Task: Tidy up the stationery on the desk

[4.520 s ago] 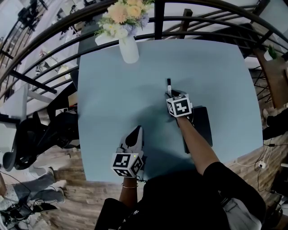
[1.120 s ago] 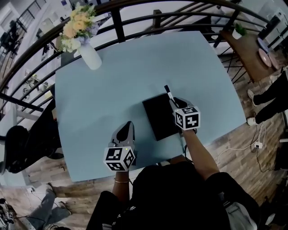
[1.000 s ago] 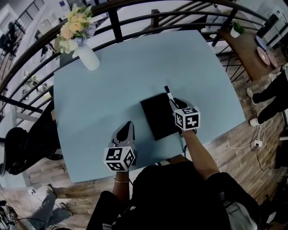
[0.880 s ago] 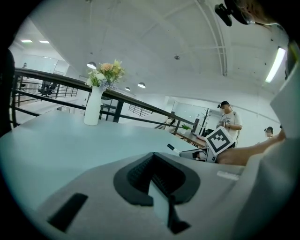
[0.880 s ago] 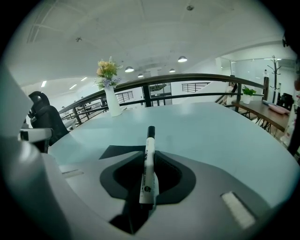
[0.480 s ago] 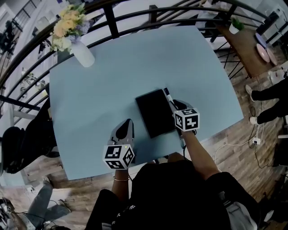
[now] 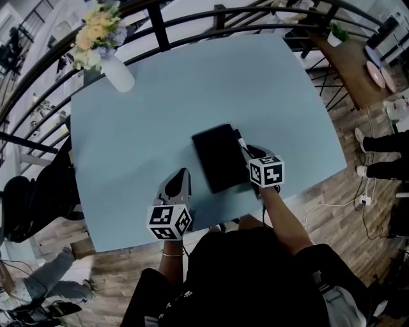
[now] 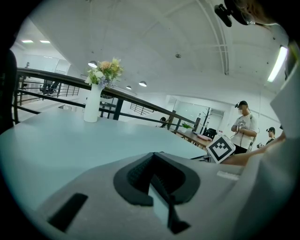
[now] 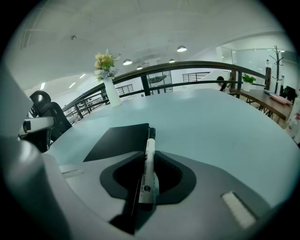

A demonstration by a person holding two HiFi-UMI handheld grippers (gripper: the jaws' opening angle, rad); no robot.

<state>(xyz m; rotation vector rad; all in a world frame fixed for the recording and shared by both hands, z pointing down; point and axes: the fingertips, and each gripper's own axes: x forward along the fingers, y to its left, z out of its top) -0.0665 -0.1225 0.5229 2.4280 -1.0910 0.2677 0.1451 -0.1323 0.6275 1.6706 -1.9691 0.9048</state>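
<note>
A white marker with a black cap [image 9: 148, 164] sticks forward out of my right gripper [image 7: 246, 152], which is shut on it; the marker [image 7: 240, 141] points up the table in the head view. A black notebook [image 7: 218, 157] lies flat on the pale blue table [image 7: 192, 83], just left of the marker. In the right gripper view the notebook [image 9: 119, 139] sits ahead and left of the jaws. My left gripper [image 7: 177, 186] hovers near the table's front edge, left of the notebook, jaws shut with nothing between them [image 8: 154, 180].
A white vase of flowers [image 7: 108, 54] stands at the table's far left corner. A black railing [image 7: 192, 19] curves behind the table. People stand on the wooden floor [image 7: 383, 147] to the right. A wooden side table [image 7: 358, 60] is at far right.
The view has shifted so the notebook now lies close beside the marker. My right gripper keeps hold of the marker; the left gripper has hardly moved.
</note>
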